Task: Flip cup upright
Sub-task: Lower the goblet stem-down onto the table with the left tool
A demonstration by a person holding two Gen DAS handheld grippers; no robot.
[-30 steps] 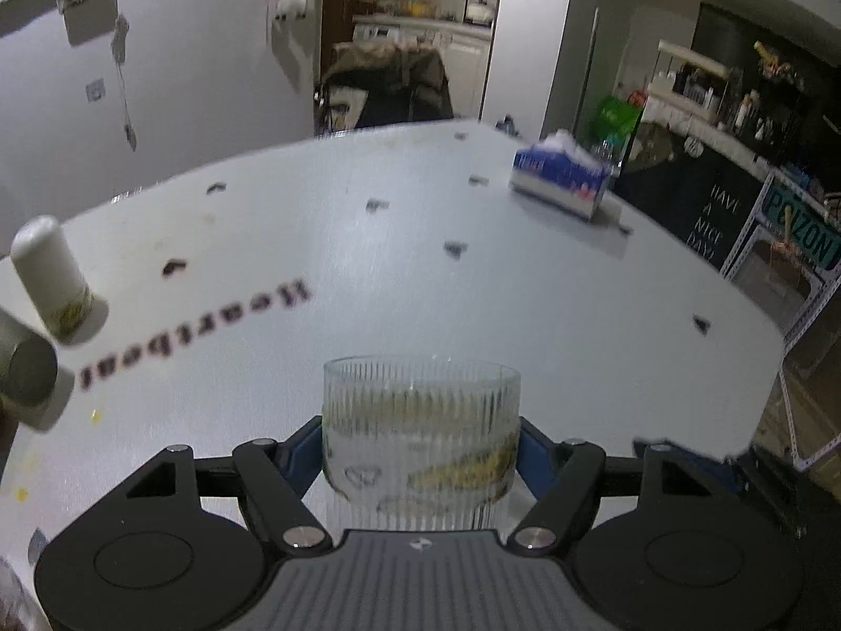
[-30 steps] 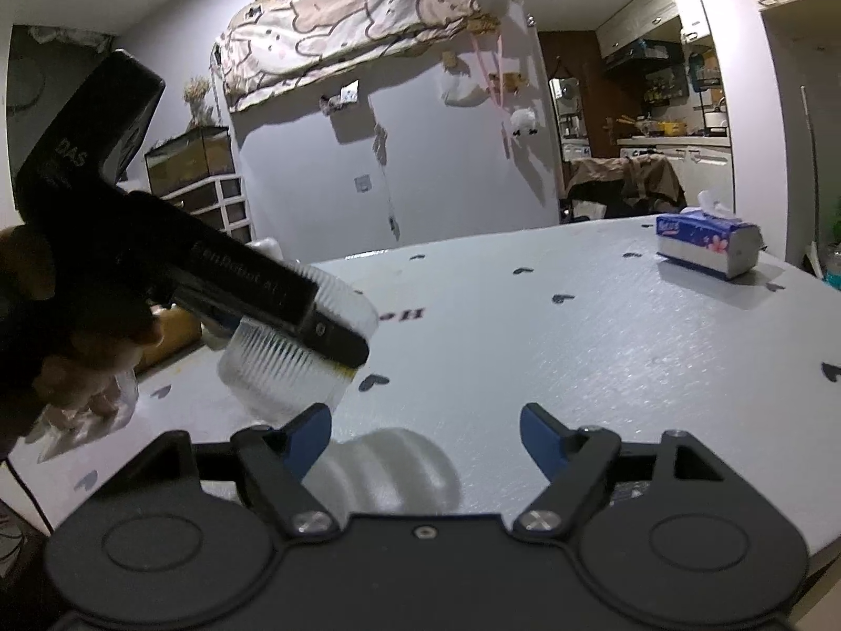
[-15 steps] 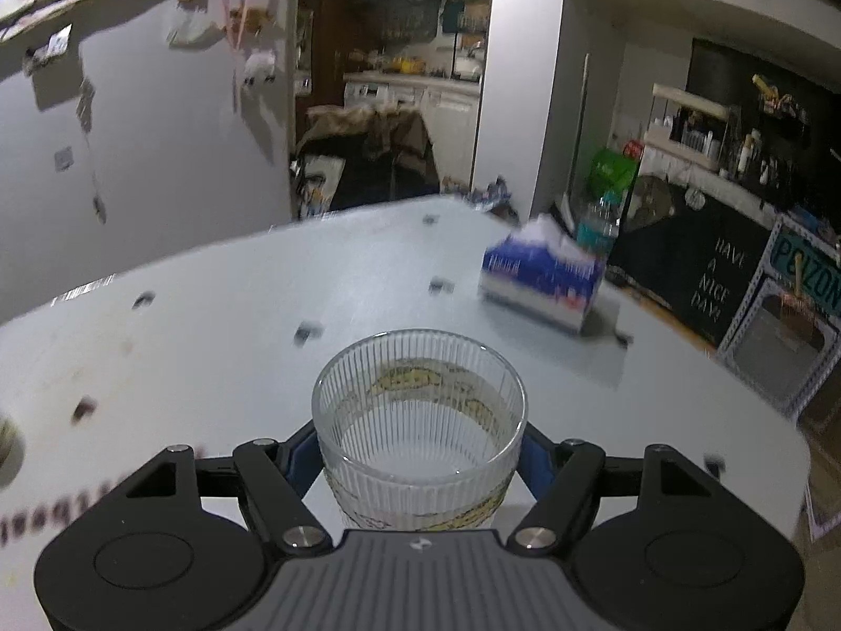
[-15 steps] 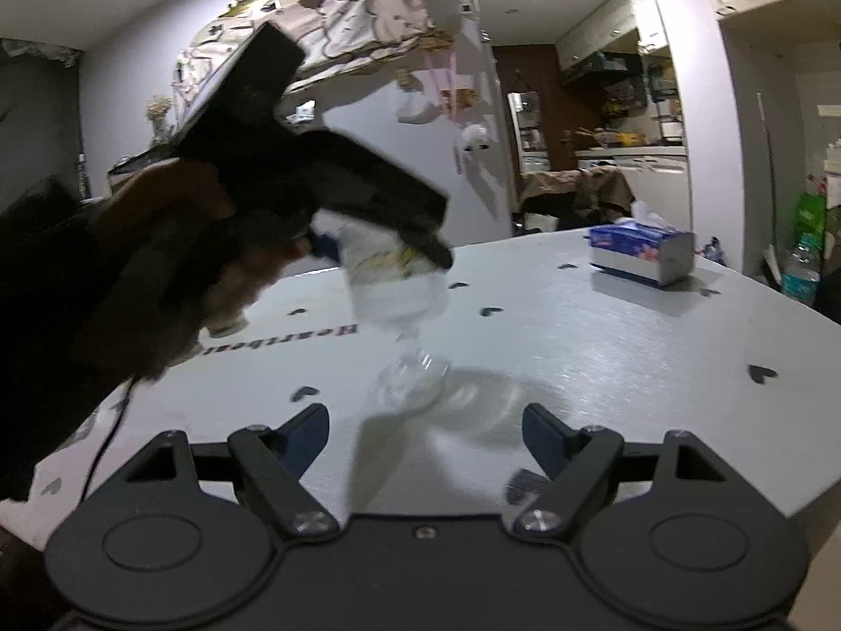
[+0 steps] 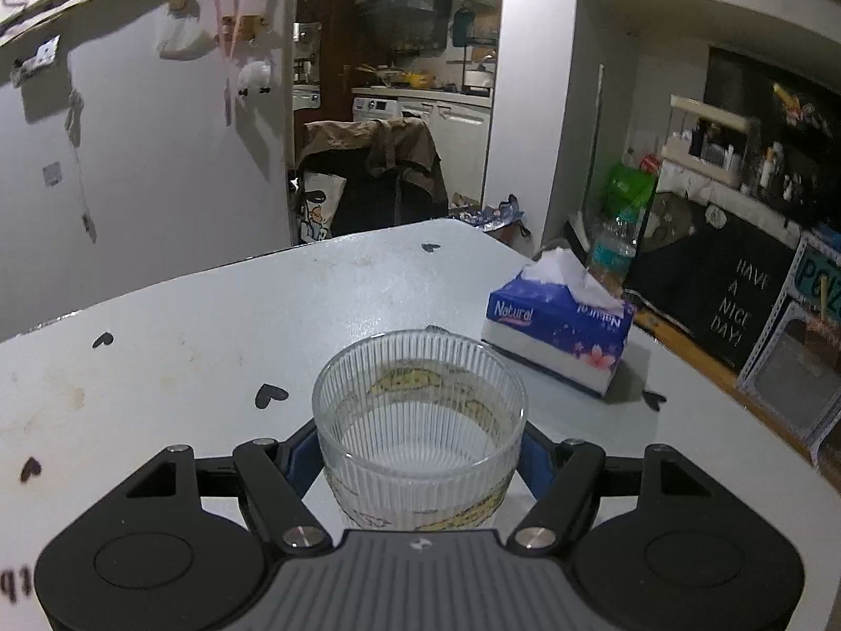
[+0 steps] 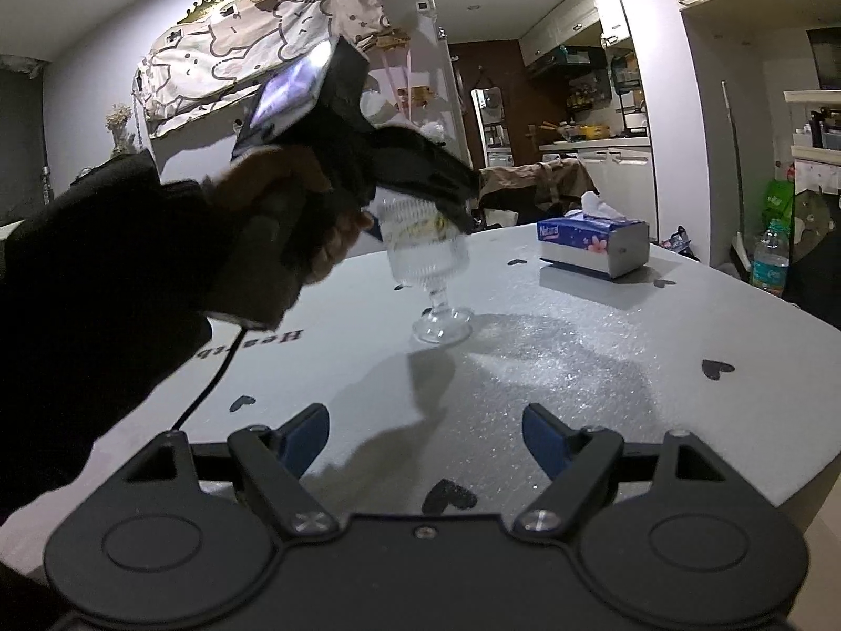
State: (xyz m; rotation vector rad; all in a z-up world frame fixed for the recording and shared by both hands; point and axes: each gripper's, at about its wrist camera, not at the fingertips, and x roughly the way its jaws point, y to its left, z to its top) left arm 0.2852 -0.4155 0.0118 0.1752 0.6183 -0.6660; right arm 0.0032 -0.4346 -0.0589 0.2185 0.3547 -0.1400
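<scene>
Our left gripper (image 5: 419, 447) clamps the ribbed bowl of the cup (image 5: 419, 420), a clear stemmed glass with yellow print, mouth up, its round foot on or just above the white table (image 6: 578, 326). We judge a tilted release could tip this top-heavy glass on its narrow stem. Our right gripper (image 6: 426, 434) hangs open and empty, near a soft tissue box (image 6: 594, 247).

Cup (image 5: 419, 423): clear ribbed, yellow print. Table (image 5: 210, 326): white, black hearts. Tissue box (image 5: 560, 328): blue, pink flowers.
</scene>
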